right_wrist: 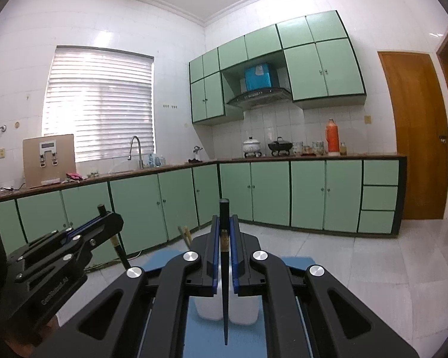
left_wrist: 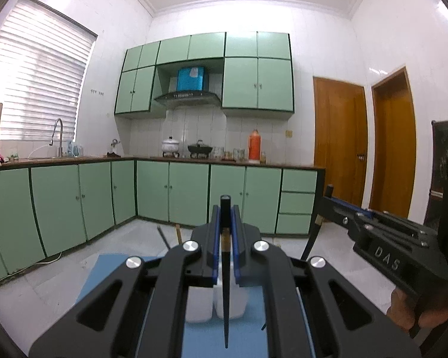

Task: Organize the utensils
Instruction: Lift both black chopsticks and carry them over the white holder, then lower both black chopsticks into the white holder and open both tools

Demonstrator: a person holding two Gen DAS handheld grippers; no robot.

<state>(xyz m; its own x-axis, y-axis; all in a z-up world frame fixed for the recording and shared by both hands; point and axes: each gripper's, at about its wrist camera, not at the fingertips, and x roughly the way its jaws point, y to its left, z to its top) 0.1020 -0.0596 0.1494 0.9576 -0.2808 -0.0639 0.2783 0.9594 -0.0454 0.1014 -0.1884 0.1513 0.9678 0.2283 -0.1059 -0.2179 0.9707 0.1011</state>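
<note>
In the left wrist view, my left gripper [left_wrist: 225, 212] is shut on a black chopstick [left_wrist: 226, 298] that stands upright, tip down, over two white containers [left_wrist: 200, 304] on a blue mat [left_wrist: 110, 274]. My right gripper [left_wrist: 328, 198] reaches in from the right, shut on a second black chopstick [left_wrist: 312, 238]. In the right wrist view that right gripper [right_wrist: 225, 223] clamps its chopstick [right_wrist: 225, 298] above the white containers [right_wrist: 245, 310]. The left gripper [right_wrist: 110, 216] shows at the left with its chopstick [right_wrist: 121, 252].
Beyond the mat's far edge lie a dark stick [left_wrist: 164, 235] and a wooden utensil [left_wrist: 178, 232]. Green cabinets [left_wrist: 152, 191] and a counter with a sink tap [left_wrist: 58, 137], pots and an orange flask [left_wrist: 254, 144] line the far walls. Wooden doors [left_wrist: 339, 140] stand at right.
</note>
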